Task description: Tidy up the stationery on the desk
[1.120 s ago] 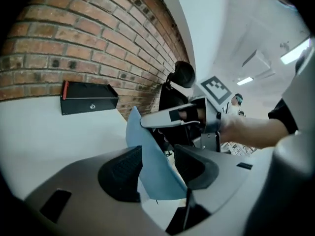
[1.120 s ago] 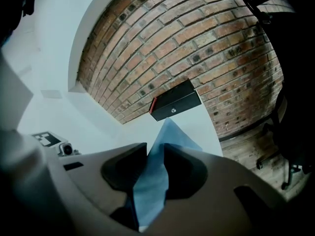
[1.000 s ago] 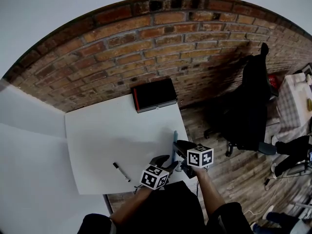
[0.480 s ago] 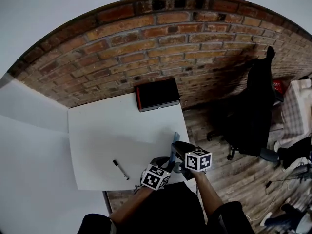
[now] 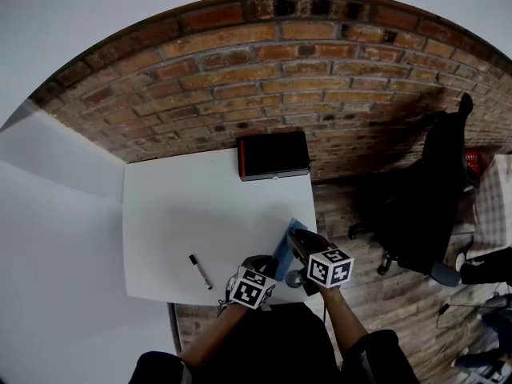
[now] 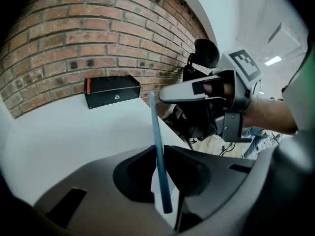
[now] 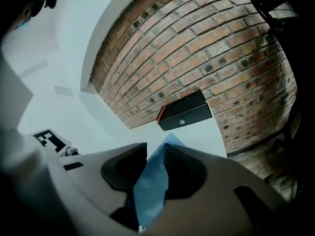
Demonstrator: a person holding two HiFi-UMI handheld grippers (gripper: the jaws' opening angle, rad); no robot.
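My left gripper (image 6: 158,150) has just been closing and pinches the blue folder (image 6: 155,127) edge-on. My right gripper (image 7: 155,149) is clamped on the same folder, seen flat. I judge the two-handed hold steadies it over the desk's (image 5: 184,214) near right corner (it looks floppy). The marker (image 5: 200,271) lies to the left, and the black box (image 5: 274,154) sits by the wall.

Thin blue sheet (image 7: 152,186), smooth and matt, between the matt grey plastic jaws of the right claw (image 7: 155,151). Beyond that claw: smooth matt white desk (image 7: 205,134), dull black box (image 7: 184,113), rough brick wall (image 7: 197,48).
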